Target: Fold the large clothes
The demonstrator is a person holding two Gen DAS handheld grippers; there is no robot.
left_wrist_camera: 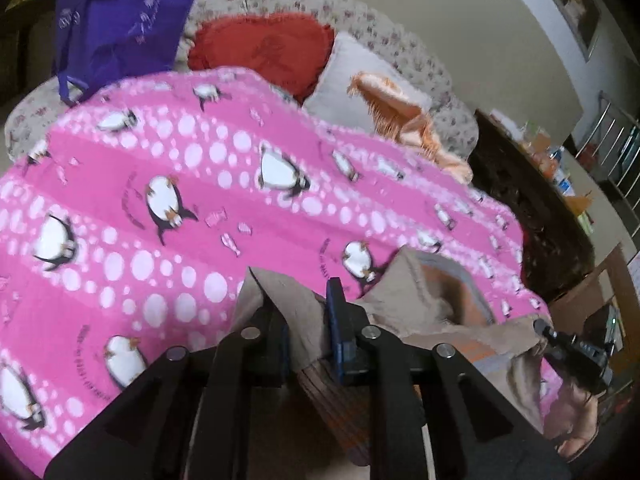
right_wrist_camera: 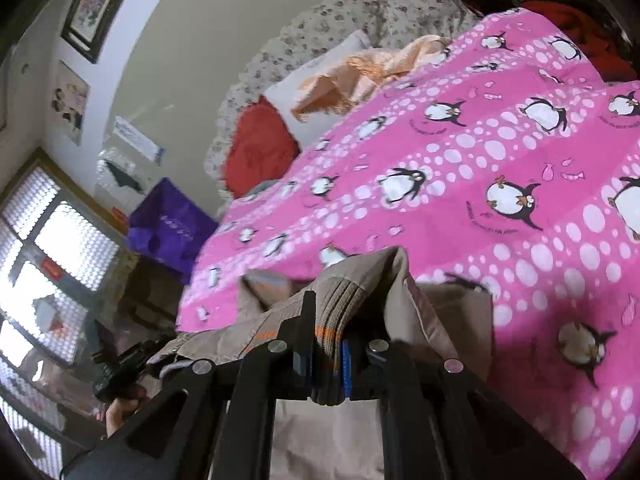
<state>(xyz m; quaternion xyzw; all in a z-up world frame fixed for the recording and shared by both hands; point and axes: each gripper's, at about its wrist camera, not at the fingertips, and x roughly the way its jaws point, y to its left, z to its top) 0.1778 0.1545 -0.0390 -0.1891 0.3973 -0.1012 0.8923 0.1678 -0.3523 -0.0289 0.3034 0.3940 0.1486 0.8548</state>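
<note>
The pink penguin blanket [left_wrist_camera: 168, 184] lies broad and bare ahead, giving open room across the bed. At its far end a red heart cushion [left_wrist_camera: 264, 48], a white pillow [left_wrist_camera: 360, 80] and an orange fringed cloth [left_wrist_camera: 404, 120] crowd the headboard. A purple bag [left_wrist_camera: 120, 20] blocks the far-left corner.

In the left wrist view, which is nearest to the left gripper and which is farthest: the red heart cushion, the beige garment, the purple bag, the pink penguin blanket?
1. beige garment: clamped in the left gripper.
2. pink penguin blanket: spread just beyond, beneath the garment.
3. red heart cushion: behind the blanket's far edge, centre.
4. purple bag: upper left; too close to the cushion to rank surely.
</note>
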